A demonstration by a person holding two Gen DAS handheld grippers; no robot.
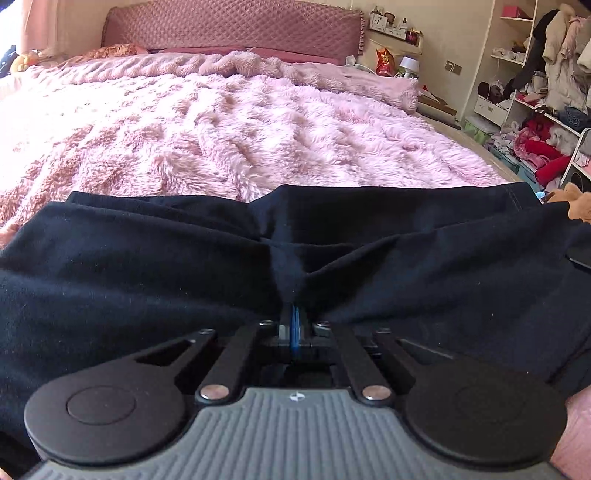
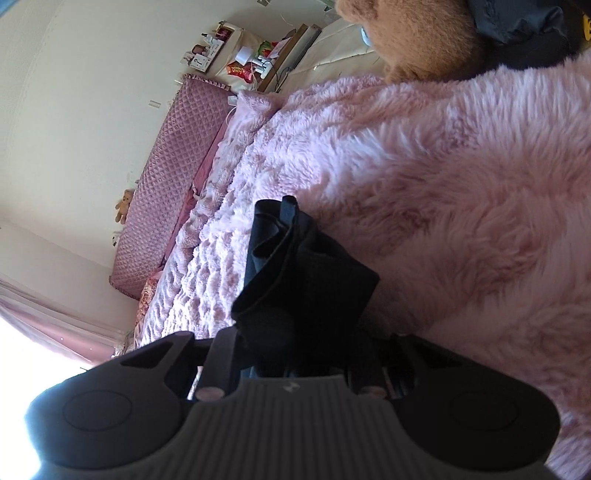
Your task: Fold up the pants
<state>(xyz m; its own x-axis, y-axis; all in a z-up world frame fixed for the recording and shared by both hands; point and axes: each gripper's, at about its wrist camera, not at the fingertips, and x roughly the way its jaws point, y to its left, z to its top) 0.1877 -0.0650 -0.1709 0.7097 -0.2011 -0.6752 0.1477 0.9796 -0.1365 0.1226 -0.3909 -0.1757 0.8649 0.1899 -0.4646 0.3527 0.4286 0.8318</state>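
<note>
Dark navy pants (image 1: pixel 184 266) lie across the near part of a bed with a fluffy pink blanket (image 1: pixel 229 125). My left gripper (image 1: pixel 294 314) is shut on a pinch of the pants fabric, which bunches into a peak at its tips. In the right wrist view, tilted sideways, my right gripper (image 2: pixel 295 332) is shut on a bunched end of the pants (image 2: pixel 295 266), held just above the blanket (image 2: pixel 461 192). The fabric hides the fingertips of both grippers.
A quilted pink headboard (image 1: pixel 236 26) stands at the far end. Cluttered shelves with clothes (image 1: pixel 535 110) are at the right. A brown plush bear (image 2: pixel 417 33) sits at the bed's edge, and a nightstand with small items (image 1: pixel 391 62) is beside the headboard.
</note>
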